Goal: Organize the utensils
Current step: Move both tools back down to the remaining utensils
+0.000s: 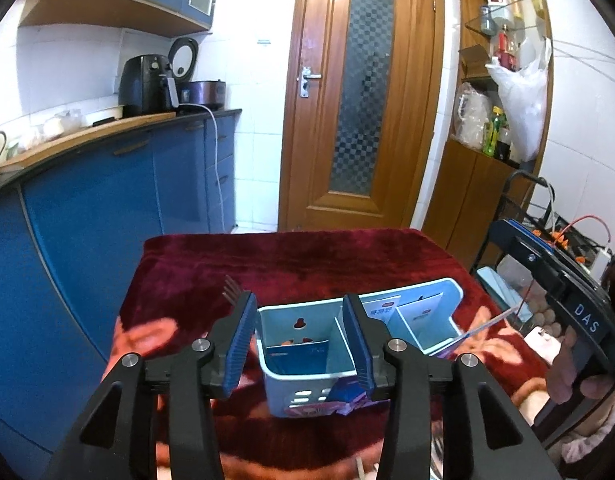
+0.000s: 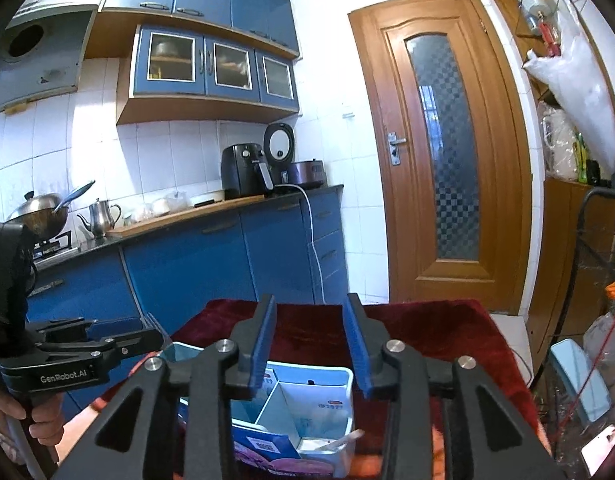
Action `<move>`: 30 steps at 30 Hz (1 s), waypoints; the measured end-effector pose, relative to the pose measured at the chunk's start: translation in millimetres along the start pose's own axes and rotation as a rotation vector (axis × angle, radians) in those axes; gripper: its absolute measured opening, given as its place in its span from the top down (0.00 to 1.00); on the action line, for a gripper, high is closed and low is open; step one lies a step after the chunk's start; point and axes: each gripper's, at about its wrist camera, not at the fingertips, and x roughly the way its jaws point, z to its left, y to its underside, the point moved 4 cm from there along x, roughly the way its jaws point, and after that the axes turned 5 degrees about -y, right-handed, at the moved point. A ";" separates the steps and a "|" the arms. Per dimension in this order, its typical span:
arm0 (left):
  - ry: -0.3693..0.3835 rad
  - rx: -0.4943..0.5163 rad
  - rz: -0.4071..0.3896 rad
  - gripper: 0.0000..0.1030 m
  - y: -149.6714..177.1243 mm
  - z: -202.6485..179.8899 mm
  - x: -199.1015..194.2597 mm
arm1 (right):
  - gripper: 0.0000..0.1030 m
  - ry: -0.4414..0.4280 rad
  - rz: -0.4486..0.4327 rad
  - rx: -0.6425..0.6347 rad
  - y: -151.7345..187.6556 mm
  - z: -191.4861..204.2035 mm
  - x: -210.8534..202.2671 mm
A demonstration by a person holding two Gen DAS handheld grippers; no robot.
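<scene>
The utensil caddy (image 1: 307,364), a pale blue plastic bin with divided compartments, sits on the tabletop (image 1: 291,264) that's draped in a dark red velvety cloth, near the front edge. Left claw (image 1: 303,344) is spread wide with nothing in it, hovering right over the caddy so its blue pads (image 1: 239,344) frame the nearest compartment. Right claw (image 2: 309,348) is also wide and empty, hanging above the same caddy (image 2: 307,404) from the other side. There are paper packets (image 2: 263,446) tucked into the compartments and what looks like a wooden stick (image 2: 341,440) lying in one corner section, which crowd the space a bit. A fork (image 1: 232,290) shows its tines just past the left claw's outer finger, on the cloth beside the caddy; the rest of it is hidden behind the finger. Around the scene: blue kitchen cabinets (image 2: 187,268), a black air fryer (image 2: 245,170) on the counter, a wooden door (image 1: 363,96) with patterned glass, and a white plastic bag (image 1: 521,100) hanging off the shelf unit on the right.
</scene>
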 end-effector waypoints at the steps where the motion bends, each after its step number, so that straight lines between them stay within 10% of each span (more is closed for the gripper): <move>1: 0.003 -0.005 -0.001 0.55 -0.1 0.4 -3.5 | 0.63 0.001 -0.001 0.001 -2.1 0.6 -4.7; 30: -0.041 -0.061 0.193 0.50 78.2 26.1 -66.3 | 0.63 0.000 0.318 0.054 57.5 21.8 -73.8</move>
